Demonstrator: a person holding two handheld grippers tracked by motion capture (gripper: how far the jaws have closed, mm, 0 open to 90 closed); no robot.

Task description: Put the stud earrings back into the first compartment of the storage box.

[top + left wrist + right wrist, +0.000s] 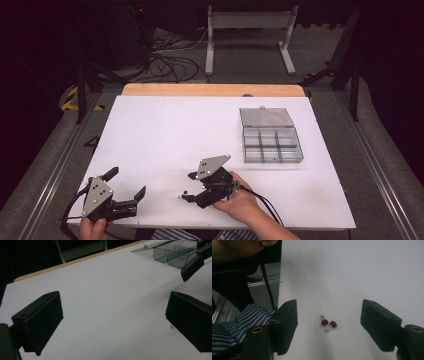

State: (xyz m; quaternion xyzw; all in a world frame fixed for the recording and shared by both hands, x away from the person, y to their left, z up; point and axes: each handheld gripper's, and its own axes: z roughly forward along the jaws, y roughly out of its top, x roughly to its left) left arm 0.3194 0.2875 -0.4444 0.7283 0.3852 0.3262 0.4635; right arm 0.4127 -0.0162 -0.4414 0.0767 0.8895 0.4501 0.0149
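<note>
— Where are the tongs right now?

— Both low at the near edge of the white table (165, 130). The right gripper (189, 186) has its jaws spread wide and holds nothing; seen along its jaws, two small dark red beads (328, 323) lie on the table between them, touching or nearly so, with a couple of tiny silvery bits (326, 329) just beside them. They look like stud earrings with their backs, though they are too small for me to be sure.

— And the other one?

— The left gripper (126, 186) is open too, jaws well apart, nothing between them but bare tabletop. It sits near the table's left corner, apart from the beads.

— So how far along would you say this is?

— Nobody told me the job, so I'm guessing. There is a clear compartment box (272, 145) toward the far right, lid (266, 116) thrown back, and its sections look empty from the high view. My guess is that the beads are meant for it, and nothing has been picked up yet. Everything is left: close on a bead, carry it across, drop it in.

— What about the surroundings?

— The table is a plain white sheet with a wooden strip (212, 90) along its far edge. Beyond it the room is dark: grey carpet, a tangle of cables (167, 65) and a pale metal stand (250, 37). Striped cloth (249, 320) shows at the person's lap.
</note>
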